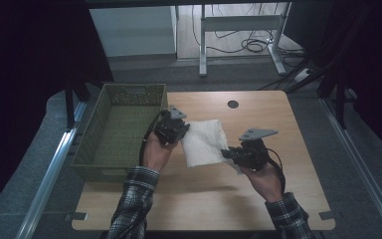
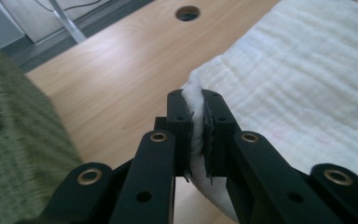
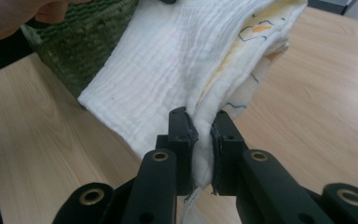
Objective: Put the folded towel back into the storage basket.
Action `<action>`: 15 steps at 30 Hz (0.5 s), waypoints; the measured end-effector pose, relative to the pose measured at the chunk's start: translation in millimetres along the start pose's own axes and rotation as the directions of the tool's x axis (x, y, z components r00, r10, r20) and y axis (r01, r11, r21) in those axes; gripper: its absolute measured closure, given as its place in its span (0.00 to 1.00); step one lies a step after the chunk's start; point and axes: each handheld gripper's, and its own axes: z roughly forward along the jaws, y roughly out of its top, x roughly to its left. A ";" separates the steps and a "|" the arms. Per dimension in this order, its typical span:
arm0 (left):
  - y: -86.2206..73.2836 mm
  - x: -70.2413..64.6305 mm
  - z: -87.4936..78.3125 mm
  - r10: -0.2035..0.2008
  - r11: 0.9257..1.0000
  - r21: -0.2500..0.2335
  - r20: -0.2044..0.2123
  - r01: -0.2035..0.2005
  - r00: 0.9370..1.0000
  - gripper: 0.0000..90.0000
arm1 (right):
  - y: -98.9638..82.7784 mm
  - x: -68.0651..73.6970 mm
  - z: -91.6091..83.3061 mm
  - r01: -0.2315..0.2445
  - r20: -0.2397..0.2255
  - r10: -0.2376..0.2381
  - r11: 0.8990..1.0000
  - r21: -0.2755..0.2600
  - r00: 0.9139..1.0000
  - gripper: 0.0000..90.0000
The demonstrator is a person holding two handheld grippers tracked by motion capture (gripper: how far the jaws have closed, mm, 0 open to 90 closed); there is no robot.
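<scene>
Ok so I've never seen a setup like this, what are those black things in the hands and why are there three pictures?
A person holds two hand-held grippers, tools with two black fingers that pinch. The high view looks down on a wooden table. The other two pictures come from cameras riding on each tool. The left gripper and the right gripper each pinch an edge of a folded white cloth between them. A green woven basket sits at the table's left side.

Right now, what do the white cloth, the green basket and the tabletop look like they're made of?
Cloth: soft crinkled cotton gauze, matte, fine ribbed lines. Basket: green woven material, coarse weave, perhaps fabric or plastic. Tabletop: light wood-grain surface, smooth, possibly laminate.
</scene>
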 end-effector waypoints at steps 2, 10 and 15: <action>0.1 9.4 -5.3 -0.005 1.000 0.000 -0.021 0.005 1.000 0.92 | 9.2 2.3 7.0 -0.006 -0.019 0.006 1.000 -0.004 1.000 0.90; 2.6 40.8 -23.1 -0.013 1.000 0.002 -0.087 0.013 0.996 0.92 | 41.1 9.5 33.9 -0.004 -0.051 0.003 1.000 -0.018 0.999 0.90; 0.1 62.2 -35.0 -0.028 1.000 0.000 -0.123 0.028 0.992 0.92 | 60.1 15.1 49.8 -0.008 -0.076 0.005 1.000 -0.027 0.997 0.90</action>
